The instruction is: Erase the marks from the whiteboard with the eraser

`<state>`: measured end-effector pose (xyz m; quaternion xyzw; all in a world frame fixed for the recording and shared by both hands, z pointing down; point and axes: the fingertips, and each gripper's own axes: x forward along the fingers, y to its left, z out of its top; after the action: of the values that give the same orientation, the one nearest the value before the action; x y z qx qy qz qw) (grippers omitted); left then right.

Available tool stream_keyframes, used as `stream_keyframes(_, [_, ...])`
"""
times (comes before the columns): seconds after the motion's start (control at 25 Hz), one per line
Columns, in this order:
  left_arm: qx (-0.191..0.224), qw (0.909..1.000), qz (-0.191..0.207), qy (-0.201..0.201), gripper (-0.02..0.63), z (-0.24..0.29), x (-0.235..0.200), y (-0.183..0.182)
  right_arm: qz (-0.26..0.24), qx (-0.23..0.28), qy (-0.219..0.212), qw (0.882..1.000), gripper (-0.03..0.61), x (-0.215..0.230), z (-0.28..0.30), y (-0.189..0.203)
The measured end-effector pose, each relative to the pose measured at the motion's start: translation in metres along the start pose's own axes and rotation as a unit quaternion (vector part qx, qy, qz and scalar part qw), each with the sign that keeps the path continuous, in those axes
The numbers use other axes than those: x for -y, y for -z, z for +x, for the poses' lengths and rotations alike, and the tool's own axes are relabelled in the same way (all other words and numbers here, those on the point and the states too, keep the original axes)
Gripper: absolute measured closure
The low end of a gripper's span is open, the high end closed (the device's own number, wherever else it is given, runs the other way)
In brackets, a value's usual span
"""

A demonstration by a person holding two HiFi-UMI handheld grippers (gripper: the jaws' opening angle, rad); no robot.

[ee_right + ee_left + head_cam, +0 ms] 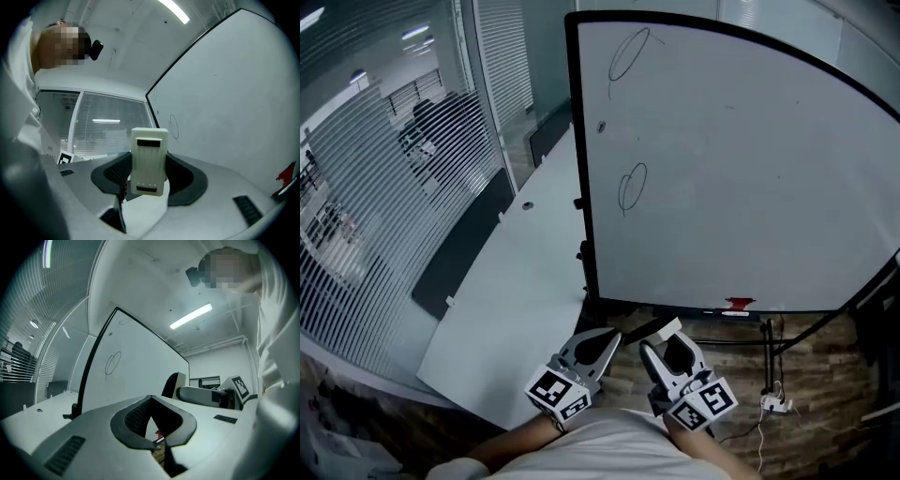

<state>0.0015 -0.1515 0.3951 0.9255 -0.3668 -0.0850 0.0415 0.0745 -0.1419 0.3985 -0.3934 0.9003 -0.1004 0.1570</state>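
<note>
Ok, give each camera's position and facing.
Head view: on the head, facing down at the whiteboard; left tool, right tool, forearms show.
Left gripper view: on left tool, facing up the whiteboard along shut jaws; shirt shows.
Right gripper view: on right tool, facing the whiteboard past the held eraser; shirt shows.
All share the whiteboard.

Whiteboard [731, 169]: smooth white face, slight gloss, black frame. Eraser [149, 159]: matt cream plastic, ribbed. Floor [811, 370]: wood-look planks. Table [520, 281]: smooth matt white.
</note>
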Motion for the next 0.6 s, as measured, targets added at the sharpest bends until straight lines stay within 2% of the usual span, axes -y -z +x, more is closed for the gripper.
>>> stream_keyframes(0.36, [0.016, 0.9997, -0.002, -0.017, 0.606, 0.065, 0.025, 0.014, -0.007, -0.010, -0.014, 1.000, 0.344, 0.066, -0.021, -0.024])
stream_keyframes(0.6, [0.000, 0.9992, 0.000, -0.040, 0.607, 0.080, 0.009, 0.021, 0.003, -0.010, -0.021, 1.000, 0.344, 0.087, -0.018, -0.027])
